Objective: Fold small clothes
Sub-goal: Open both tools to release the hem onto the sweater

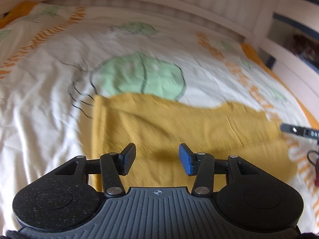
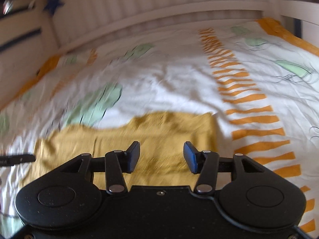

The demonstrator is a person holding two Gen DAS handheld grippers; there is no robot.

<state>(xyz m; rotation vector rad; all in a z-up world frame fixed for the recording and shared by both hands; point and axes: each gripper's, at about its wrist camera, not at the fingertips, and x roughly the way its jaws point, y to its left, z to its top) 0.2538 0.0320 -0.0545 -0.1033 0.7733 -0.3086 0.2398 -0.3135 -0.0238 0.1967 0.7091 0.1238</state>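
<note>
A mustard-yellow garment (image 1: 179, 127) lies flat on the bed, folded into a wide band. My left gripper (image 1: 157, 159) is open and empty, hovering over the garment's near left part. My right gripper (image 2: 161, 157) is open and empty, over the garment (image 2: 159, 131) near its right end. The tip of the right gripper shows at the right edge of the left wrist view (image 1: 299, 130). The tip of the left gripper shows at the left edge of the right wrist view (image 2: 18, 159). Both views are blurred by motion.
The bed is covered by a white sheet (image 1: 49, 91) with green leaf prints and orange stripes (image 2: 249, 99). A white slatted headboard (image 2: 159, 0) runs along the far side. A dark cable and a red object (image 1: 316, 165) lie at the right.
</note>
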